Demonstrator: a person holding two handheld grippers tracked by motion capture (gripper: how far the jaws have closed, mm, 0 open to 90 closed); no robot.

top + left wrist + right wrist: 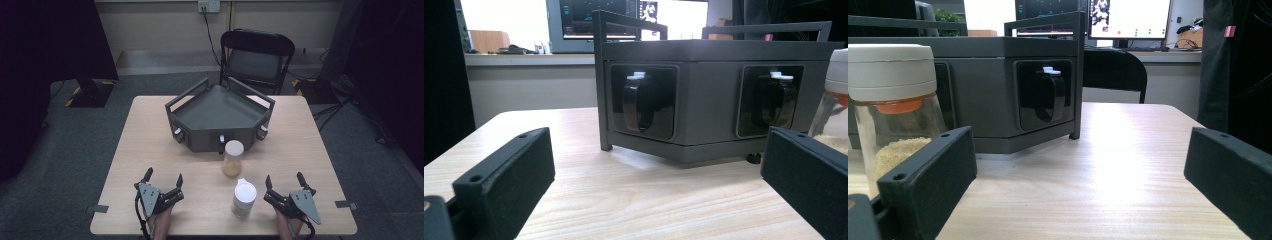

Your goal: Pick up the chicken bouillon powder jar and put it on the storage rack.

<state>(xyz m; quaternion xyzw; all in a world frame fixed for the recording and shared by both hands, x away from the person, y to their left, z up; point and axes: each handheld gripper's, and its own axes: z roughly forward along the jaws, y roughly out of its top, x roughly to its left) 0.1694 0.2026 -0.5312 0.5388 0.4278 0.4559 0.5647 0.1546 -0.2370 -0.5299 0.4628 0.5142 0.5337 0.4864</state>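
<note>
On the table's near edge: both grippers rest apart, one at each side, nothing between their jaws.
Left gripper (163, 183): released, jaws spread wide, holding nothing; it sits at the near left, pointing far toward the grey tray (220, 107).
Right gripper (285, 183): also released and empty; at the near right, pointing far.
Near jar (244, 197): upright, white lid on, standing just left of the right gripper and well right of the left one.
Far jar (233, 158): upright, white lid, pale grains inside; it stands just in front of the tray's near wall, a little left of the near jar.
Jar in the right gripper view: the grain-filled jar (894, 105) shows beside the left jaw, outside the gap, not between the jaws.
Long axis: both jars stand vertical, so a grasp would likely close across the body from the side.
Deciding relation: the near jar lies to the left of the right gripper and near it, so that hand seems better placed; it would need to swing left to bring the jar between its jaws.
Tray: empty on top, on the far half of the table (150, 130).
</note>
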